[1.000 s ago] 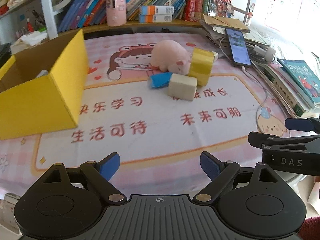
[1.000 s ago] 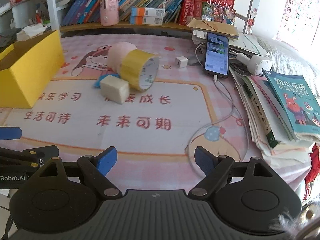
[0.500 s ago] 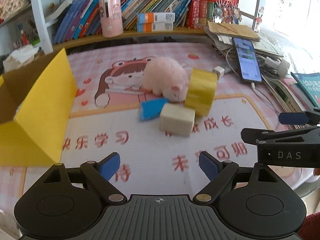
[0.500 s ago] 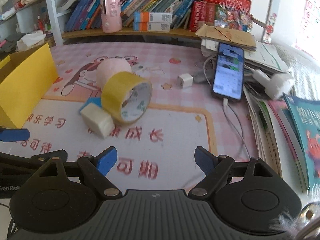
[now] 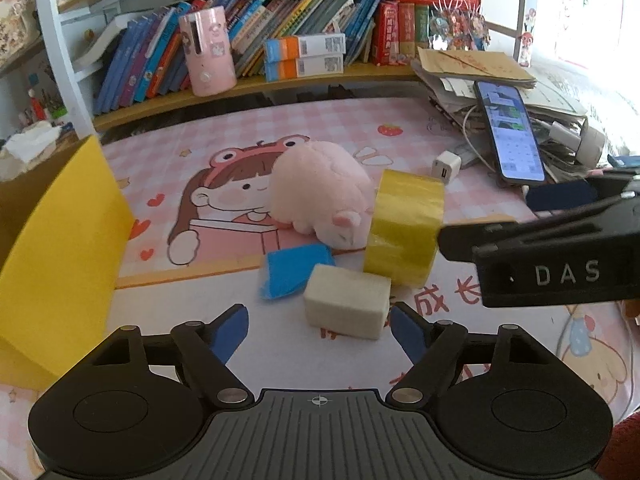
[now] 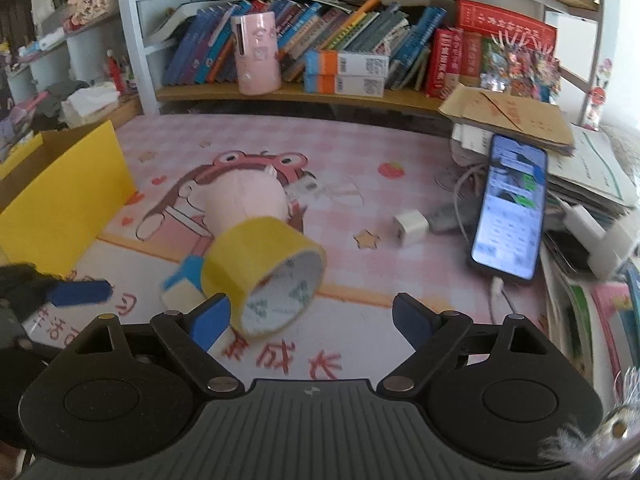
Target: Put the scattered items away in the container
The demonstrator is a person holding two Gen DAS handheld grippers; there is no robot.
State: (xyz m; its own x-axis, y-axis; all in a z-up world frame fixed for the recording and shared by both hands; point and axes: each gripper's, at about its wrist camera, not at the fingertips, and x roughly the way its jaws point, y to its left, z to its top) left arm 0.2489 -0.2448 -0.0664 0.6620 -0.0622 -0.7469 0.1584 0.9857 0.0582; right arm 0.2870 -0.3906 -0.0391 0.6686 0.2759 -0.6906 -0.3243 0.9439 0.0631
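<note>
Left gripper point(image 5: 319, 327) fingers closing, right gripper point(image 6: 311, 318) fingers opening, both empty

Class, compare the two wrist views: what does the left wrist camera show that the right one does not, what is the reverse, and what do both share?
Only the left wrist view shows the cream block's full faces and the lettering on the right gripper, whose jaws are opening. Only the right wrist view shows the tape roll's white core. Both show the pink plush, yellow box, phone and white charger.
</note>
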